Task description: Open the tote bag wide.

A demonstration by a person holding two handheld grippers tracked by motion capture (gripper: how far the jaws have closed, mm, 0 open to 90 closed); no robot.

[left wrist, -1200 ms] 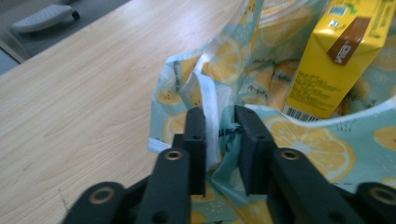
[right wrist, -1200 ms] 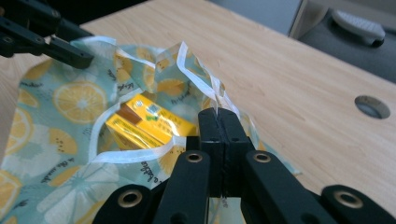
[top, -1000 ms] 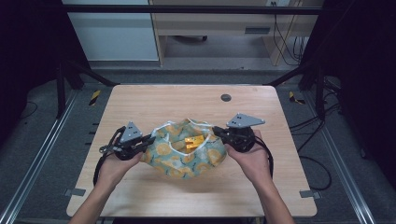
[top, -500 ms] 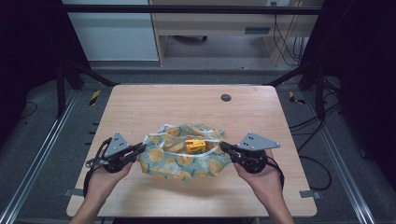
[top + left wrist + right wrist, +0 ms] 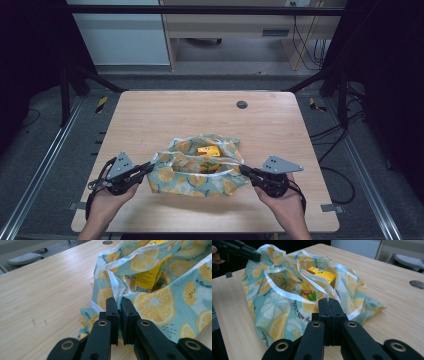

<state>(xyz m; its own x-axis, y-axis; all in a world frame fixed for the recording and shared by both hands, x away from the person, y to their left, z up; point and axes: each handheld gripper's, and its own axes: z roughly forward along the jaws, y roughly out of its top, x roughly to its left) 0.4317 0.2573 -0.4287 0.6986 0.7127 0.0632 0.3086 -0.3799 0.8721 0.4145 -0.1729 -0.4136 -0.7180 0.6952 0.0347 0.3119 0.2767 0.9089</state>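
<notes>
My left claw (image 5: 148, 169) and right claw (image 5: 245, 171) are each clamped tight on an opposite white drawstring end of the lemon-print pouch (image 5: 195, 172), stretching it across the desk (image 5: 170, 117) to cinch it over the yellow carton (image 5: 208, 150) inside.

Printed cloth bag (image 5: 197, 172), matt wood table (image 5: 165, 115).
</notes>
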